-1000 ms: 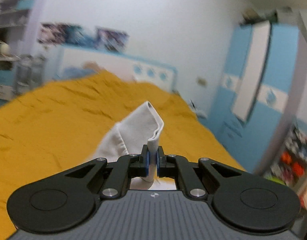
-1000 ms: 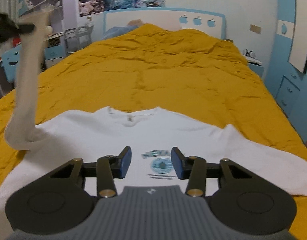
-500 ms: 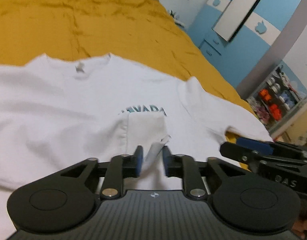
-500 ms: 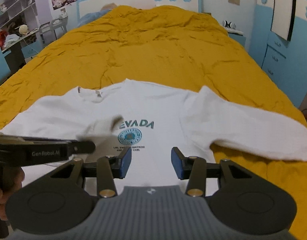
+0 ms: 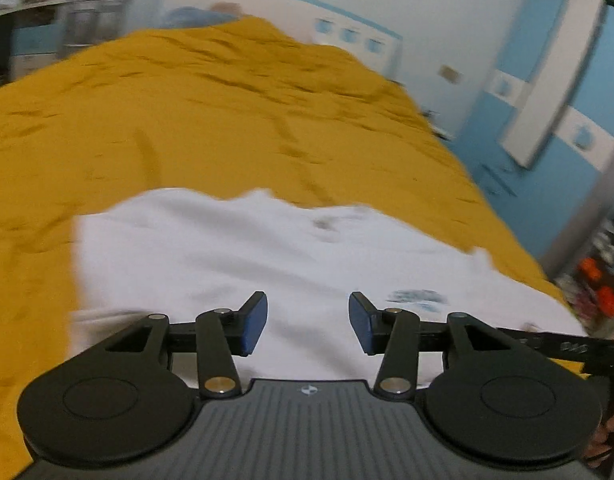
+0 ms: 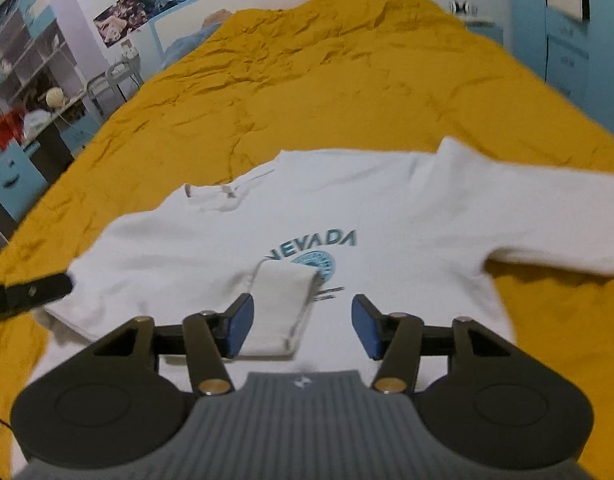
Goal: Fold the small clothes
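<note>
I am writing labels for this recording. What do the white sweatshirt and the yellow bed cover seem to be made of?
White sweatshirt: probably a thick cotton-type knit, matte; its folded sleeve keeps a soft, rounded edge, and the print looks flat. Yellow bed cover: likely thin woven cloth, matte, with many fine sharp creases. The exact fibre cannot be told.

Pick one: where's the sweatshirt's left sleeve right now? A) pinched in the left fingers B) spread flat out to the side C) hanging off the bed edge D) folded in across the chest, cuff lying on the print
D: in the right wrist view the left sleeve lies folded across the white sweatshirt, its cuff on the NEVADA print, and the left gripper is open with nothing between its fingers.
</note>
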The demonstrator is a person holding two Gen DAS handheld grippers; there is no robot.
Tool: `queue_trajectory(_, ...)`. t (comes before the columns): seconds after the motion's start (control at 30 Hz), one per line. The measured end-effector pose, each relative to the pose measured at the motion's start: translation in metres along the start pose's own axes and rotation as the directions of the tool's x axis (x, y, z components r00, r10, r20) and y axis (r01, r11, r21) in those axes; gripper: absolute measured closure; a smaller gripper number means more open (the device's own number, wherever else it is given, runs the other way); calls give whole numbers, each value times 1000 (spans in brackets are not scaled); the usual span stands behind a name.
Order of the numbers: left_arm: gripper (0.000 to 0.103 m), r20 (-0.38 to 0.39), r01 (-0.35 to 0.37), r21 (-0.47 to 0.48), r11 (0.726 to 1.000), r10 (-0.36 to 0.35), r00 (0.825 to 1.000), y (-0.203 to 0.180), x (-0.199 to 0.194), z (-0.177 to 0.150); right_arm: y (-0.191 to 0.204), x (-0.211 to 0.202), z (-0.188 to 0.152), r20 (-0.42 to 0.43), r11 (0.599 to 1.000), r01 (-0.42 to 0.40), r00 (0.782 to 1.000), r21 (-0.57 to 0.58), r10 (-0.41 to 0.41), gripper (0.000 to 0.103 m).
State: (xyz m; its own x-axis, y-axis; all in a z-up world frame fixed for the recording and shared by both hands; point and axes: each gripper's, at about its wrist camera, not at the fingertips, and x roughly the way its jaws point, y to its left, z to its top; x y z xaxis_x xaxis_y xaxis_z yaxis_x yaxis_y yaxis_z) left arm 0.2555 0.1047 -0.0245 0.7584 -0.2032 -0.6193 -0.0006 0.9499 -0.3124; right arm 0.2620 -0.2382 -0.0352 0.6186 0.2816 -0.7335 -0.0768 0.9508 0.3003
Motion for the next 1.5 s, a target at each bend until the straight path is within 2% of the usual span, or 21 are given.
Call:
queue_trajectory(0.1, 49, 6, -66, -59, 996, 67, 998, 33, -4, -2, -3, 25, 3, -35, 998, -32, 999, 57, 34, 53)
queue_trajectory(0.2, 49, -1, -131, -76, 988, 131, 991, 62, -14, -8, -8, 55, 5, -82, 995, -16, 996, 103, 25, 54)
queue_trajectory(0.27, 49, -28, -182, -60, 982, 180, 983, 78, -22, -11, -12, 69, 5, -106, 993, -2, 994, 121, 15, 59)
queue_trajectory(0.37, 49, -76, -243, -61, 968, 239, 968, 100, -22, -19, -13, 83, 4, -127, 990, -23, 991, 140, 41, 79)
queue_trajectory(0.5, 49, -93, -238, -66, 969, 232, 968, 113, -10, -19, -2, 90, 6, -131, 993, -36, 990, 109, 50, 101)
queue_trajectory(0.67, 49, -95, -245, 64, 967, 250, 964, 111, 21, -15, 16, 77, 25, -86, 997, -52, 995, 50, 56, 102)
queue_trajectory(0.77, 62, -110, -233, 62, 970, 239, 965, 114, 34, -13, 29, 65, 47, -51, 996, -84, 995, 20, 85, 103)
queue_trajectory(0.83, 78, -107, -215, 63, 975, 221, 969, 115, 33, -13, 44, 59, 67, -28, 995, -95, 995, -20, 94, 103)
queue_trajectory(0.93, 88, -99, -209, 56, 976, 214, 972, 117, 29, -14, 68, 48, 100, 29, 988, -130, 991, -85, 133, 103)
queue_trajectory(1.07, 92, -102, -202, 9, 979, 202, 974, 124, 25, -14, 73, 15, 140, 184, 984, -153, 969, -87, 167, 103)
queue_trajectory(1.13, 93, -104, -207, 7, 978, 206, 973, 123, 23, -13, 61, -1, 151, 252, 991, -115, 959, -71, 130, 103)
queue_trajectory(1.2, 93, -106, -217, 16, 976, 218, 970, 120, 22, -12, 39, -2, 153, 256, 999, -35, 966, -40, 44, 103)
queue_trajectory(1.27, 93, -113, -236, 26, 971, 238, 965, 116, 23, -13, 14, 13, 146, 188, 1000, -4, 982, 24, -1, 103)
queue_trajectory(1.33, 93, -117, -249, 18, 968, 250, 961, 114, 21, -12, -5, 36, 129, 109, 998, 53, 992, 41, -57, 103)
queue_trajectory(1.43, 93, -115, -257, 5, 966, 256, 960, 110, 10, -11, -24, 59, 103, 39, 992, 104, 994, 68, -107, 103)
queue_trajectory(1.5, 93, -149, -256, 13, 967, 255, 955, 109, 8, -12, -35, 67, 89, 16, 989, 134, 991, 61, -135, 103)
